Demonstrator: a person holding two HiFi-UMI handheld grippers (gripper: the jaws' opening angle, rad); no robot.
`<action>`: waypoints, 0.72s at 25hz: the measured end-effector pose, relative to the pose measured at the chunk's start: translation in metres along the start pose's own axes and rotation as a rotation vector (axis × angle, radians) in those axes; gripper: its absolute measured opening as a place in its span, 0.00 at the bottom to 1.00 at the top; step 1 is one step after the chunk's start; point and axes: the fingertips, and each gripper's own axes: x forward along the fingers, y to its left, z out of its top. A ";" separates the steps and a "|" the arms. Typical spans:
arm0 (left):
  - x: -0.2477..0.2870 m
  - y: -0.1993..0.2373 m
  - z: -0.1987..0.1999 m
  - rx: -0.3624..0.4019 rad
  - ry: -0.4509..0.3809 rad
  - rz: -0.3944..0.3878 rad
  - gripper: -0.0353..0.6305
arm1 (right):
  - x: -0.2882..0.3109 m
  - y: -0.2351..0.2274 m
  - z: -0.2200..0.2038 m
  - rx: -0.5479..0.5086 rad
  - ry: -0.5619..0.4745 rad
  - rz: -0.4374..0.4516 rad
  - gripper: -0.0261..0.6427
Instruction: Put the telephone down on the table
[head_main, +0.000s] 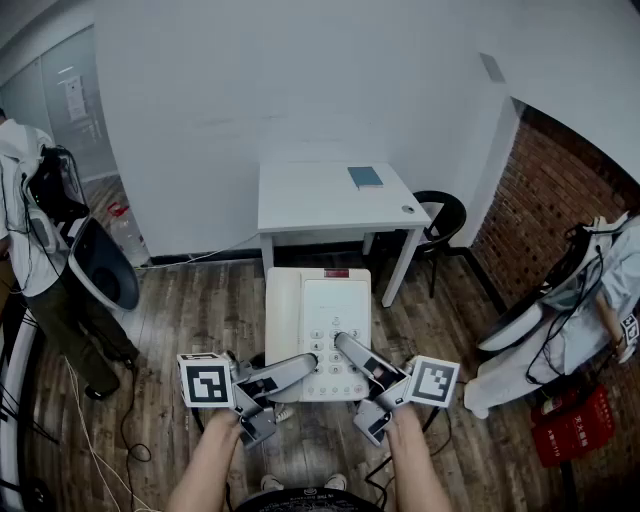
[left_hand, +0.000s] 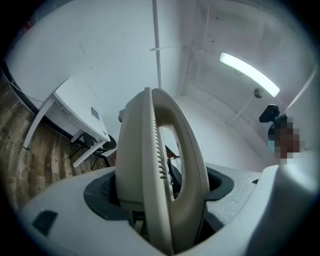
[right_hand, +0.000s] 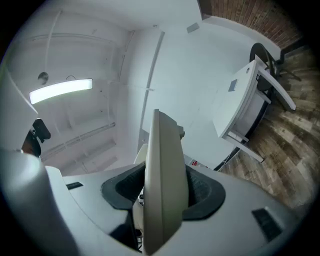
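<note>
The left gripper (head_main: 288, 371) is clamped on the handset side of the telephone (head_main: 318, 312), with its pads pressed against both faces. The right gripper (head_main: 350, 350) pinches the thin edge by the keypad. Together they hold the telephone up in the air over the wooden floor (head_main: 190, 310). Ahead, well apart from it, stands the white table (head_main: 300, 205) with a blue book (head_main: 366, 177) on top — a black chair (head_main: 447, 215) just beside it

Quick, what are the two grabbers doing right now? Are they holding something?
Left gripper: closed on the telephone, on its handset side.
Right gripper: closed on the same telephone, on its other edge.
</note>
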 end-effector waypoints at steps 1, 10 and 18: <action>0.000 0.001 0.000 -0.004 -0.001 0.002 0.67 | 0.000 -0.001 0.000 0.001 0.000 0.000 0.34; 0.004 0.013 -0.001 -0.004 0.001 0.003 0.67 | 0.002 -0.013 0.001 0.004 -0.006 0.005 0.34; 0.031 0.020 -0.001 0.003 0.001 0.007 0.67 | -0.009 -0.026 0.024 0.013 0.001 0.011 0.34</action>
